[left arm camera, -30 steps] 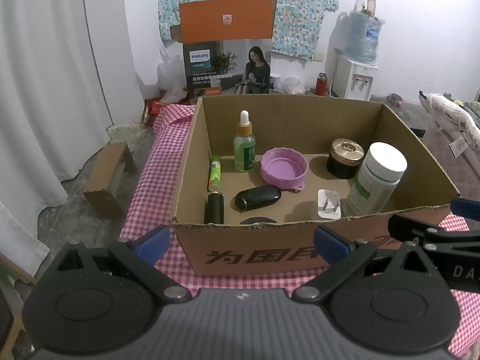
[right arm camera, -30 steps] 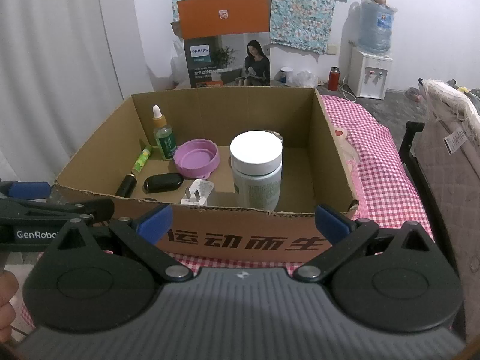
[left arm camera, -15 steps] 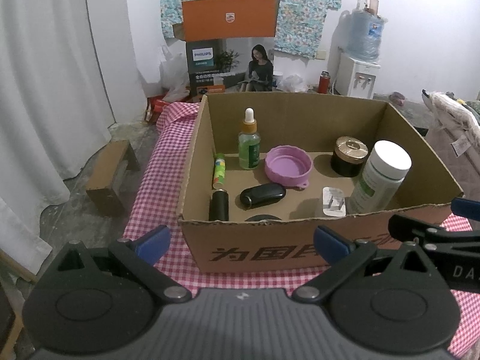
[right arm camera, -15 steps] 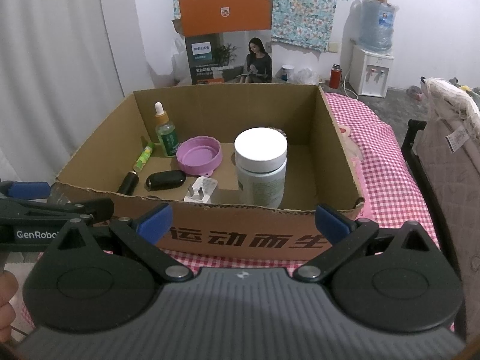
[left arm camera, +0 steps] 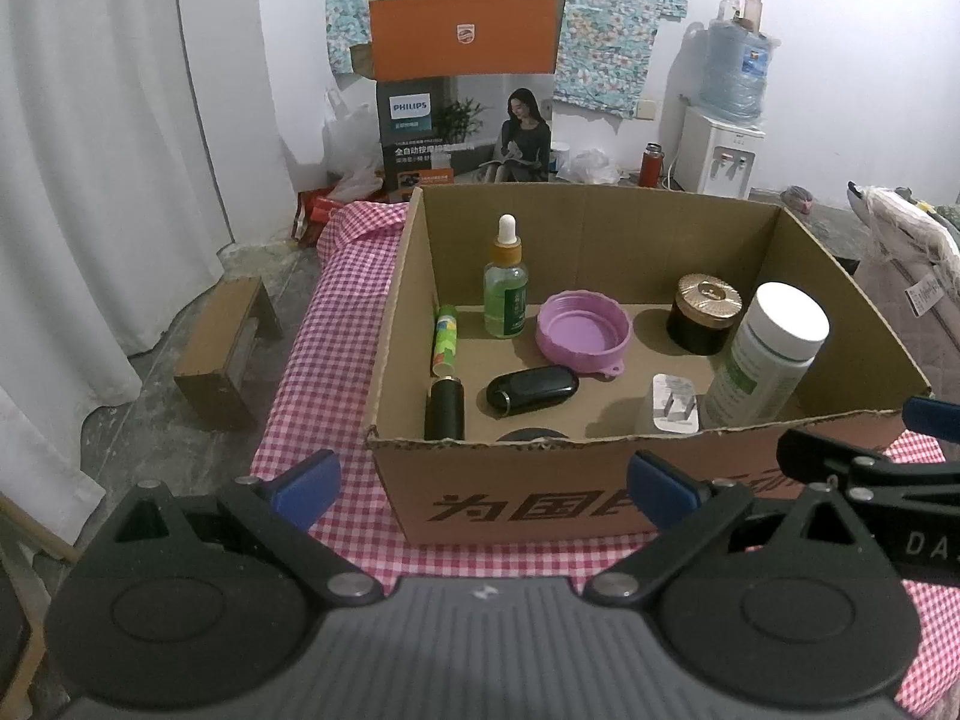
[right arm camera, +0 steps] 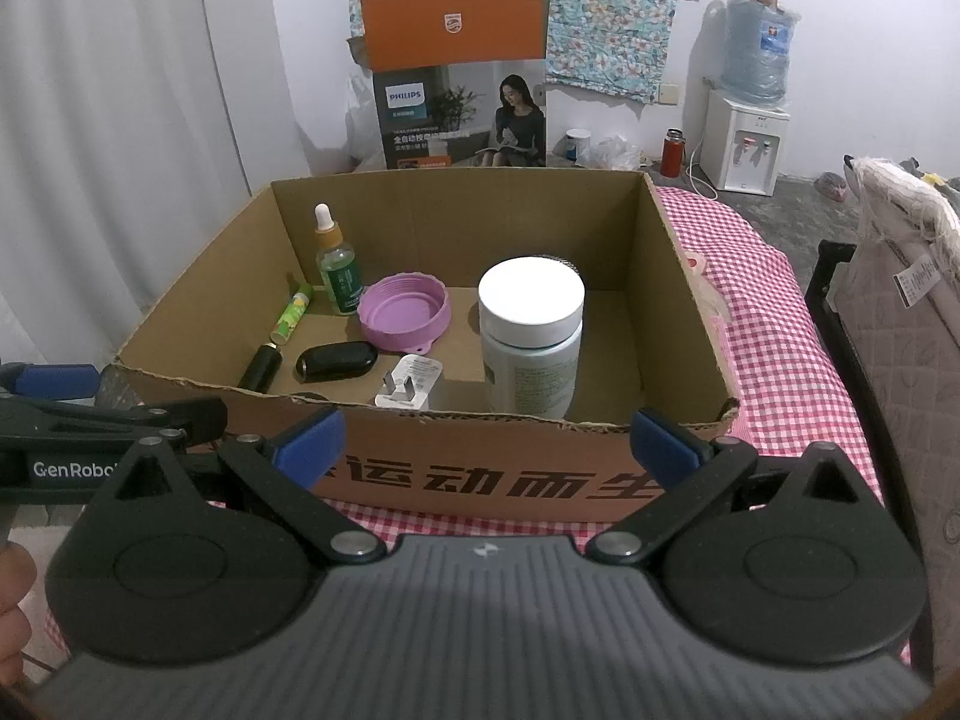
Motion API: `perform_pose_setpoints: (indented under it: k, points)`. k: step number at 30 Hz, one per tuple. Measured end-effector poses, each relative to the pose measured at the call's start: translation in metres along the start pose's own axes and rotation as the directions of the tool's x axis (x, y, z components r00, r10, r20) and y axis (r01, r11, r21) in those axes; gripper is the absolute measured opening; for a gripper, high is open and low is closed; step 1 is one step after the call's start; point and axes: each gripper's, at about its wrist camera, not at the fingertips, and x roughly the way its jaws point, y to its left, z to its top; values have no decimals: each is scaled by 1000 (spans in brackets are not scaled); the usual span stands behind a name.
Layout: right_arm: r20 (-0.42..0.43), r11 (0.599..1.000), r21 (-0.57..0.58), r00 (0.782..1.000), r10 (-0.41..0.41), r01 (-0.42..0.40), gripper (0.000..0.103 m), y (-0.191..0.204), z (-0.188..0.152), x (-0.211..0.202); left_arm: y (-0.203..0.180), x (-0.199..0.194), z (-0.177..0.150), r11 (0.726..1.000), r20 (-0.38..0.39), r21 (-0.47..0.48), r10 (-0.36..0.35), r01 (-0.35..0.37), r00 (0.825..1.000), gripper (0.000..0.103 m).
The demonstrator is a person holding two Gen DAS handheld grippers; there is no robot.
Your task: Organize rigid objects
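Both empty: left hand-held gripper and right hand-held gripper, jaws spread, before cardboard box holding upright white-capped supplement bottle; probably light, rigid, slippery, best gripped across body.

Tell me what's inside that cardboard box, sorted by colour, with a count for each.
Green: 2, dropper bottle and small tube
Black: 3, tube, oval case, gold-lidded jar
Purple: 1, lid
White: 2, plug, white-capped bottle
Partly hidden dark item at the near wall: 1
Total: 9
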Motion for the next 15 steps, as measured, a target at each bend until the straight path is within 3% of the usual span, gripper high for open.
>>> perform_pose_setpoints:
  k: [15]
  points:
    - [1, 1000, 0, 1000, -1, 1, 102, 1, 0, 0, 1, 0, 0, 1000, 0, -1, 1, -1, 1000, 102]
